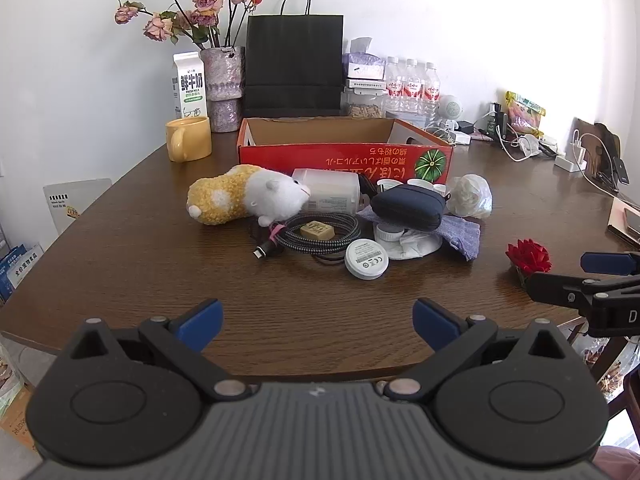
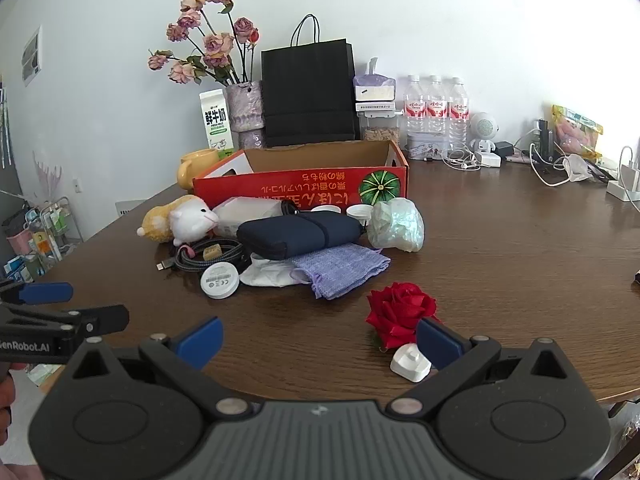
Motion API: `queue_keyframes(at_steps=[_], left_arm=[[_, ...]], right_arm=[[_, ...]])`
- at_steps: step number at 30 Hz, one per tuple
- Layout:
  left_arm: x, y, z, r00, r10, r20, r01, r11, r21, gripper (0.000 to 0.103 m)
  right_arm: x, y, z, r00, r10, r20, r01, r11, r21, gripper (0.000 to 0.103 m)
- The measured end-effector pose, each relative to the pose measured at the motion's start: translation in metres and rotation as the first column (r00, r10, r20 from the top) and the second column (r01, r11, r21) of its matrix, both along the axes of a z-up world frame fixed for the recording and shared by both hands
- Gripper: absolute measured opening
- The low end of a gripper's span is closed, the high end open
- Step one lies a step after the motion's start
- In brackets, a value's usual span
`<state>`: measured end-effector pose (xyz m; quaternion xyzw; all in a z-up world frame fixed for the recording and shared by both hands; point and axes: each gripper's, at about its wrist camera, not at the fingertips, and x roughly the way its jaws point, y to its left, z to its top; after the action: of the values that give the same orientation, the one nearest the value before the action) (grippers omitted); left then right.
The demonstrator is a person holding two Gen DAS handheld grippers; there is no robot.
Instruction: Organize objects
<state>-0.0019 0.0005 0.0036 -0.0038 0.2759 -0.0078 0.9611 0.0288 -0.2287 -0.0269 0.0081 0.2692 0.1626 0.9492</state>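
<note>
At the bottom of each view, the left gripper (image 1: pixel 318 320) and right gripper (image 2: pixel 320 340) are held spread wide above the near edge of the wooden table (image 1: pixel 120 248), nothing between their blue fingers. A red rose (image 2: pixel 400 312) and a small white base (image 2: pixel 411 362) are seen just beside the right gripper's finger. At mid-frame, a clutter is heaped: a white round disc (image 1: pixel 366 259), a coiled cable (image 1: pixel 316 236), a plush hamster (image 1: pixel 248 194), a navy pouch (image 1: pixel 408 206) and a purple cloth (image 2: pixel 340 270). Behind them, toward the upper centre, the red cardboard box (image 1: pixel 344 156) is seen open.
</note>
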Motion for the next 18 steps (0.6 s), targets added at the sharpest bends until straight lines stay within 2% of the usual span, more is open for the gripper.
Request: queue_keyframes(at_steps=[18], left_arm=[[-0.0012, 0.0012, 0.0018, 1.000, 0.001, 0.004, -0.001, 1.000, -0.001, 0.103]], right_arm=[[-0.0013, -0.0009, -0.0002, 1.000, 0.002, 0.004, -0.002, 1.000, 0.001, 0.103]])
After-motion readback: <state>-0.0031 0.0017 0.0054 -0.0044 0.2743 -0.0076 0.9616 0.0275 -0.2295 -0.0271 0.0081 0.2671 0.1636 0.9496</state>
